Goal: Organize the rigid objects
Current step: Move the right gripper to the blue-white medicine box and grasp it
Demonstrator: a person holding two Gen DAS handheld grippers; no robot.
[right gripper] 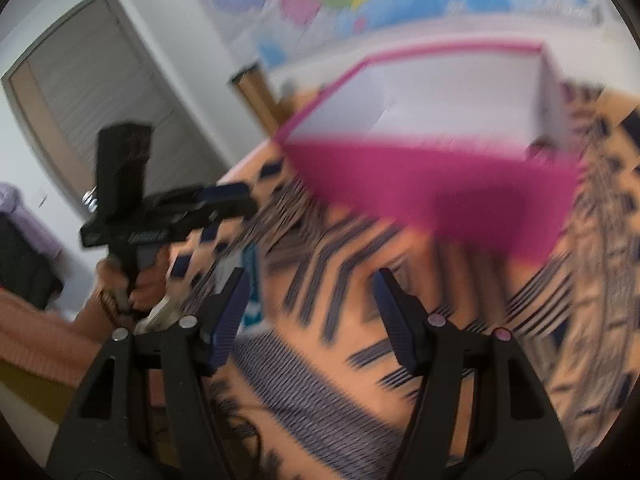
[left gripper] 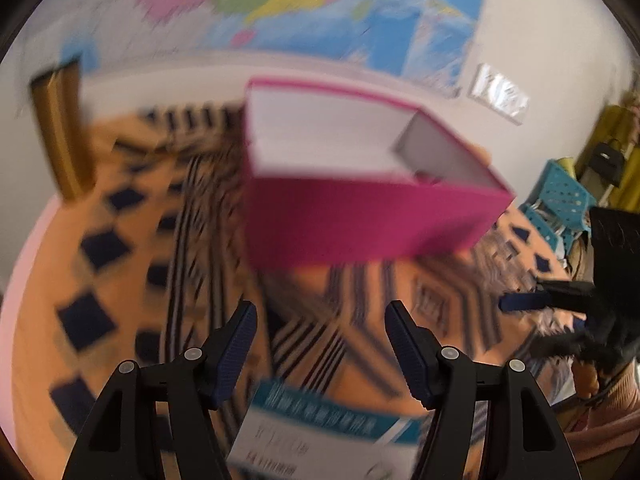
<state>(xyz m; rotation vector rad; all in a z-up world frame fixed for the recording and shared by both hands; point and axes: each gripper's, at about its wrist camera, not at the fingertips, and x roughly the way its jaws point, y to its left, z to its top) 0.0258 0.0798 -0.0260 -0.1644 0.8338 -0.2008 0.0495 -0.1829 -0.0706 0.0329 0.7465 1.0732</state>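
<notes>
pink box sits open on the orange patterned cloth; my left gripper is just short of it, jaws apart, nothing between; right gripper same, parted and empty; box looks like light, stiff card, so I'd pinch a side wall, gently

A room in a home, likely a bedroom: a bed with an orange patterned blanket, a coloured wall map, a slatted closet door and a handbag.
</notes>
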